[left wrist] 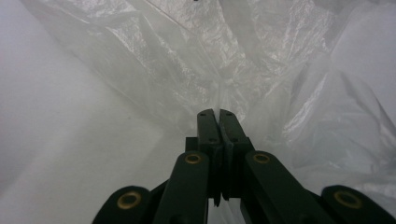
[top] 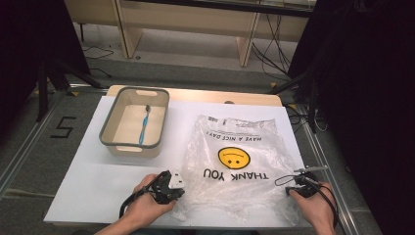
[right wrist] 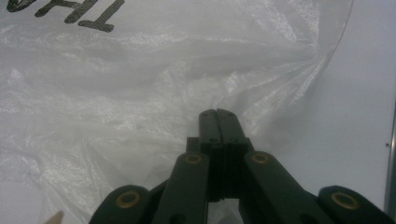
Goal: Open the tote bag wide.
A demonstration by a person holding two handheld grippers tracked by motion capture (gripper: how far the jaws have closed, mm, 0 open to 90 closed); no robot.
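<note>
Left gripper (top: 171, 188) pinched tight on clear plastic bag (top: 240, 161) at table's near edge, right gripper (top: 299, 186) clamping bag's opposite near corner, toothbrush (top: 143, 126) in grey bin (top: 110, 125) at far-left corner.

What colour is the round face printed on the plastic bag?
Yellow, on the clear plastic bag; seen best in the high view.

A grey-rimmed, beige rectangular plastic bin (top: 108, 128) stands at the far left of the white-topped desk (top: 88, 181). Inside it lies a blue toothbrush (top: 143, 126), lengthwise. On the grey floor left of the desk a black tape "5" (top: 62, 127) is marked.
</note>
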